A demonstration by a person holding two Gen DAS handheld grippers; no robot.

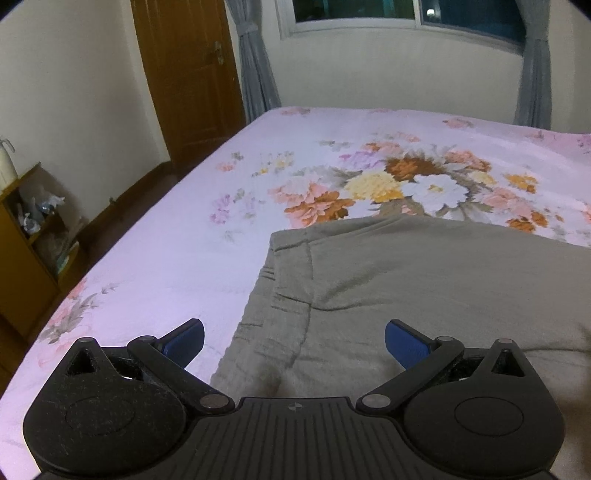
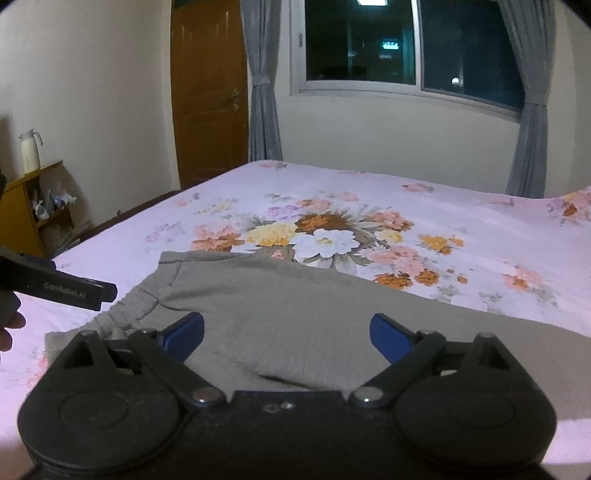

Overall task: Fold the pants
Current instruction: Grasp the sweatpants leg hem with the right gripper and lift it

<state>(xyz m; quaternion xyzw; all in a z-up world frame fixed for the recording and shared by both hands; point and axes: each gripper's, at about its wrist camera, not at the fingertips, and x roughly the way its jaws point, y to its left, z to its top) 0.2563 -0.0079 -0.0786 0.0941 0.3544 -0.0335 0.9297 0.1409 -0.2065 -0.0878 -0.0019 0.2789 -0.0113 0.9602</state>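
Your left tongs (image 1: 294, 341) fill the bottom of the left wrist view, blue pads (image 1: 404, 341) spread wide, gripping nothing. Right under and ahead of them lie the grey pants (image 1: 406, 288), spread flat on the bed (image 1: 166, 266), filling lower centre and lower right of frame. Gathered elastic waistband (image 1: 280, 280) runs along the pants' left edge, just ahead of the pads, so you look lined up to pinch that edge. Brown door (image 1: 188, 74) upper left, window (image 1: 388, 11) top, wooden shelf (image 1: 26, 258) far left.

Right wrist view: your right tongs (image 2: 287, 338) sit at the bottom, pads apart too, nothing held, hovering over the pants' middle (image 2: 295, 306). Pants cover centre to lower right; waistband corner (image 2: 166, 264) sits left of centre. Left tongs (image 2: 66, 288) poke in from the left edge, just beside the waistband; from here you can't tell their spread. White flask (image 2: 29, 151) on the shelf, upper left.

Judgement: both tools hang open over flat cloth, probably ahead of a grasp, and the fold seems not yet started or only partly done; how many layers lie there, cannot tell.
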